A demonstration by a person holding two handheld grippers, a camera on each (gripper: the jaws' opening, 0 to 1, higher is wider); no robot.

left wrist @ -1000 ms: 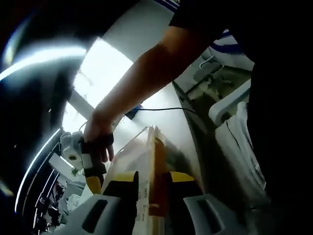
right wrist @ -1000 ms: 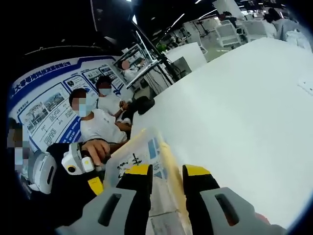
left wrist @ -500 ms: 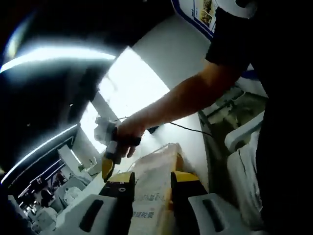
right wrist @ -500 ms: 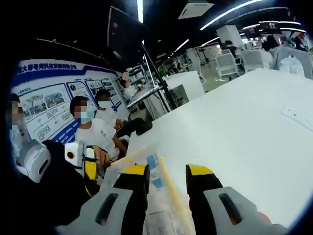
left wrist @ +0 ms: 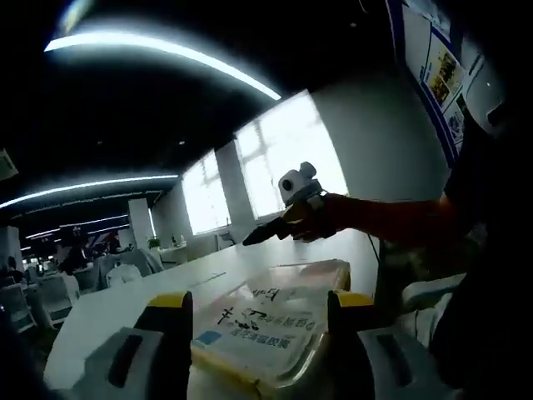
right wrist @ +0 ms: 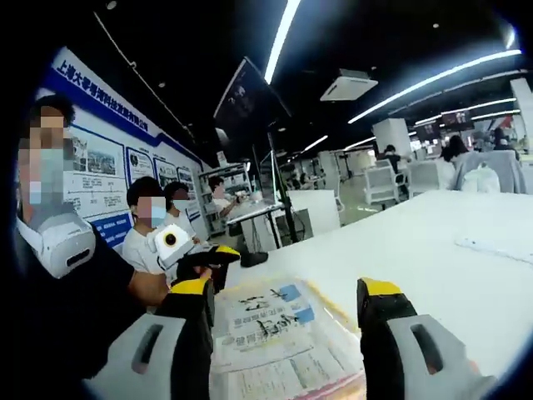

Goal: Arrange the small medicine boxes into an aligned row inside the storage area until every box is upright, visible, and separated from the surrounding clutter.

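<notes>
In the left gripper view, a flat medicine box (left wrist: 266, 325) in clear wrap with a yellow edge lies face up between my left gripper's (left wrist: 260, 307) wide-spread jaws, and it spans the whole gap. In the right gripper view a like box (right wrist: 271, 329) with a blue and white label lies face up between my right gripper's (right wrist: 287, 293) jaws, which also stand wide apart. Each gripper shows in the other's view, held by a hand: the right gripper (left wrist: 287, 218) beyond the left one's box, the left gripper (right wrist: 200, 257) just left of the right one's box.
A long white table (right wrist: 416, 242) stretches ahead and to the right under both grippers. A person's forearm (left wrist: 391, 221) reaches in from the right. People sit at the left by a blue wall poster (right wrist: 100, 150). Chairs and desks stand far off.
Both pairs of jaws have spread from a narrow grip to wide apart. Each box, edge-on before, now lies face up between the jaws. Both cameras have swung up and level with the table.
</notes>
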